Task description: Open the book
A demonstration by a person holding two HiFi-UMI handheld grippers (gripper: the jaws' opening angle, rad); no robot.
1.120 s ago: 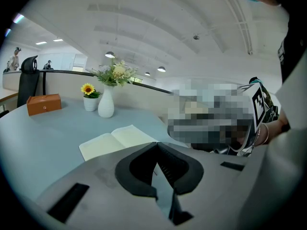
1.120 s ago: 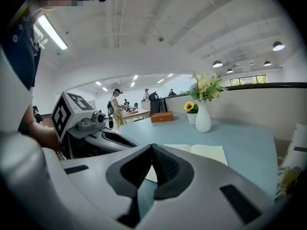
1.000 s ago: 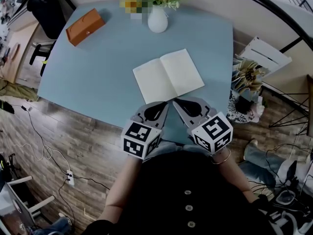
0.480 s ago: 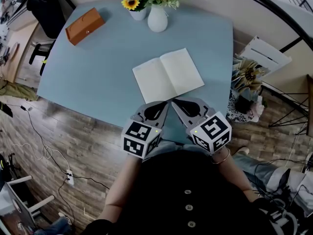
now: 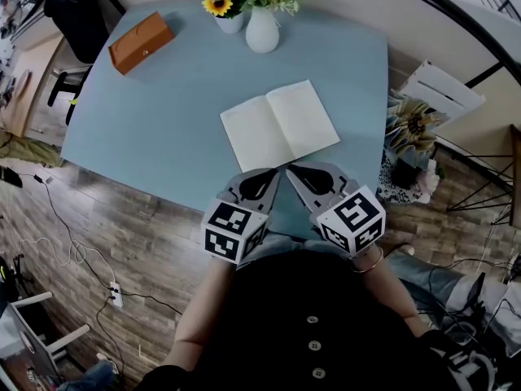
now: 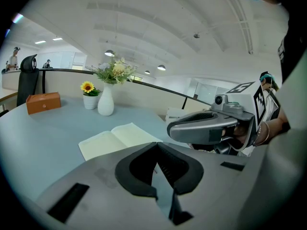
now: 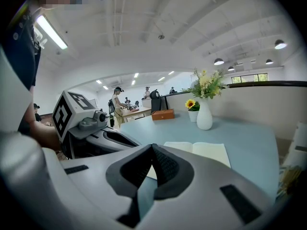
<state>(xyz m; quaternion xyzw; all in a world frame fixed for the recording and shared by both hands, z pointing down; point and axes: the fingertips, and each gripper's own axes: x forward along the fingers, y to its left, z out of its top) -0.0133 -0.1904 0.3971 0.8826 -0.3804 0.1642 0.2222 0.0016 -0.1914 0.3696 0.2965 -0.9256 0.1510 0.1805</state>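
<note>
Looking at this one, the job seems basically done. The book [image 5: 281,126] lies flat and open on the blue table [image 5: 163,120], blank pages up, just ahead of both gripper tips and touching neither.

Left gripper [image 5: 269,176] and right gripper [image 5: 296,174] sit side by side at the table's near edge, close to the person's body, noses angled in toward each other. Both have their jaws pressed together with nothing between them; each gripper view shows the pads meeting at the tip over bare table.

My read on why: the pages lie flat on their own, so there's nothing to pin down, and parking the grippers short of the book means nothing gets nudged or flipped back. I can't really tell if the tips rest on the table or hang just above it.

Far beyond the book are a white vase [image 5: 262,32] and an orange box [image 5: 142,44], well out of the way.
</note>
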